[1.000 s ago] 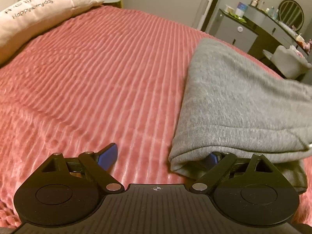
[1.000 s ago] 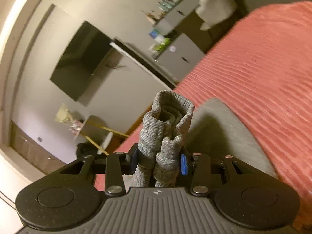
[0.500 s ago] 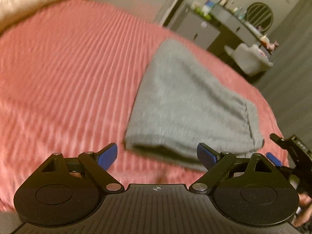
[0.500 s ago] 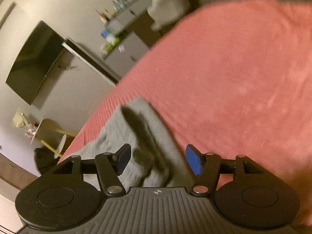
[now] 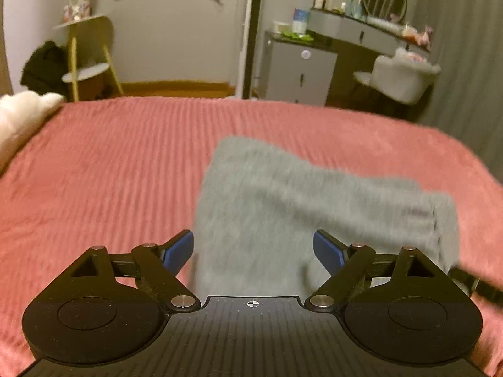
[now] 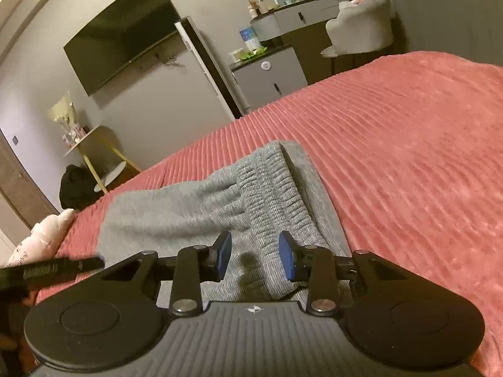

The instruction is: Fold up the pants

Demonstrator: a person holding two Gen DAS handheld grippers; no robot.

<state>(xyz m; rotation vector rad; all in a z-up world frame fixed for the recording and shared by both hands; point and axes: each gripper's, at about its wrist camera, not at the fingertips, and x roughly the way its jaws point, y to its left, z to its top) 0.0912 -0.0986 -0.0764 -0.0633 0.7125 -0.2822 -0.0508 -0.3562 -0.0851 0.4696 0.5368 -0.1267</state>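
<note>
**One pair of pants, two grippers**

One folded pair of grey pants (image 5: 283, 207) lay on the red bedspread (image 5: 110, 172). The left gripper (image 5: 253, 249) stood spread wide above it, closing slightly, gripping nothing. The right gripper (image 6: 254, 257) had just narrowed, its two blue pads flanking the ribbed waistband (image 6: 270, 194) without pressing it.
</note>
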